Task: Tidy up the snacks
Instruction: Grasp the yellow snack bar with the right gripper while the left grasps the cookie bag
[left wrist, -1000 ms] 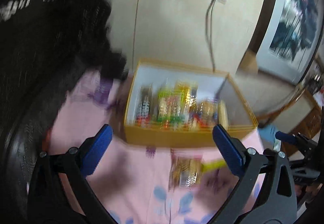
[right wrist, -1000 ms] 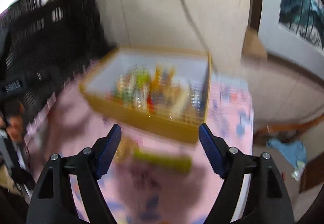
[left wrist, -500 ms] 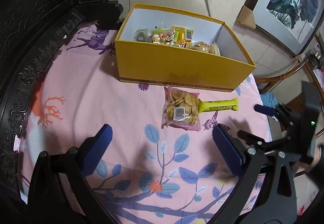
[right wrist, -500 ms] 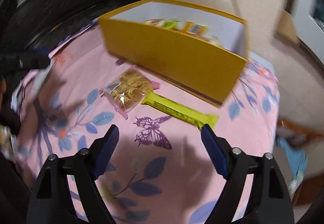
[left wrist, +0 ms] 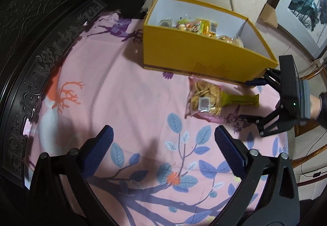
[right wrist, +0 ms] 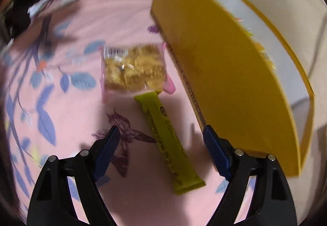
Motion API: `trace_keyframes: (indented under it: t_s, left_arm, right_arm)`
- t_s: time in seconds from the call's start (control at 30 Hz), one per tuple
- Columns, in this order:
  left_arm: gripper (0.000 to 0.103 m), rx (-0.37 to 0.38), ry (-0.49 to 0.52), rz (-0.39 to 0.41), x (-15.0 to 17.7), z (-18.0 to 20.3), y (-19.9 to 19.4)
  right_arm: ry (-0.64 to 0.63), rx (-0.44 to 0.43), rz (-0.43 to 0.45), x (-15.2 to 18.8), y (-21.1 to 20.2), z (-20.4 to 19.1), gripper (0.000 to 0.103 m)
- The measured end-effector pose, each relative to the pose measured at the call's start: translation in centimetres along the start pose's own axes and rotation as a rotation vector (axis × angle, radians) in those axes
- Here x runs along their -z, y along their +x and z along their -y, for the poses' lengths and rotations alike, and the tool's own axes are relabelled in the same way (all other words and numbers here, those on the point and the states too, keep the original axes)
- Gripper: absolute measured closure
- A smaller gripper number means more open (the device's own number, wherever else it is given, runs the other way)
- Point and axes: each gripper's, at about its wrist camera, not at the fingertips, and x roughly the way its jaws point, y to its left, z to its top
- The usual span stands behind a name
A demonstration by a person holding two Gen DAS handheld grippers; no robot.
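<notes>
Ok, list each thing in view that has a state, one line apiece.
Yellow box: open-topped, holding several snacks.
Cracker bag: sealed, flat on the cloth, outside the box.
Green bar: wrapped, lying flat, one end against the cracker bag.
Right hand-held gripper: jaws closing, astride the green bar, not pressing it.
Left hand-held gripper: open, empty.

Right gripper [right wrist: 161, 140] has dropped in low and rolled over, jaws closing either side of the yellow bar [right wrist: 169, 140] without touching it. Left gripper [left wrist: 163, 144] has tipped down from the wall towards the cloth [left wrist: 122, 93].
</notes>
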Motion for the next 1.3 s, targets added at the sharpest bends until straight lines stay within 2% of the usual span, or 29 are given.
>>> trace_keyframes:
  t_s: [0.13,0.27,0.33,0.37,0.4,0.43,0.53,0.57,0.7,0.93,1.07,1.2,1.3]
  left_arm:
    - [0.002,-0.021,-0.006,-0.013,0.1,0.0,0.4]
    - [0.002,-0.023,-0.009,-0.036,-0.1,0.5,0.9]
    - [0.002,-0.019,-0.002,-0.04,-0.2,0.8,1.1]
    - [0.002,-0.016,0.005,-0.039,-0.3,1.0,1.2]
    - [0.002,-0.013,0.011,-0.04,-0.4,1.2,1.3]
    - [0.002,-0.009,0.02,-0.042,-0.4,1.5,1.5]
    - [0.002,0.007,0.045,-0.054,-0.7,2.5,2.0]
    - [0.002,0.013,0.051,-0.056,-0.7,2.8,2.2]
    - [0.002,0.024,0.095,-0.057,-1.1,4.1,3.1]
    - [0.002,0.042,0.161,-0.031,-1.9,5.8,5.5]
    - [0.002,0.032,0.222,-0.016,-2.8,8.0,8.4]
    - [0.002,0.02,0.247,-0.01,-3.6,9.5,10.9]
    - [0.002,0.028,0.225,-0.028,-4.1,10.0,12.7]
  right_arm:
    - [-0.064,-0.054,-0.026,0.2,1.3,-0.3,0.025]
    - [0.04,-0.146,-0.031,0.5,1.6,1.0,0.036]
    - [0.077,-0.154,-0.022,1.0,1.4,1.1,0.04]
    - [0.089,-0.157,-0.018,1.1,1.4,1.1,0.045]
    - [0.112,-0.169,-0.014,1.2,1.2,1.0,0.054]
    - [0.131,-0.175,-0.012,1.4,1.1,0.9,0.057]
    - [0.188,-0.155,-0.008,1.7,0.7,0.0,0.078]
    - [0.216,-0.144,-0.01,1.7,0.5,-0.1,0.081]
    - [0.398,-0.106,-0.005,2.6,-0.3,-0.7,0.082]
    - [0.886,-0.094,0.039,6.8,-2.8,-2.7,0.082]
    - [1.141,-0.105,0.116,9.0,-4.3,-4.4,0.082]
    - [1.267,-0.081,0.151,10.1,-5.4,-5.1,0.082]
    - [1.297,-0.068,0.143,10.3,-5.5,-4.8,0.082]
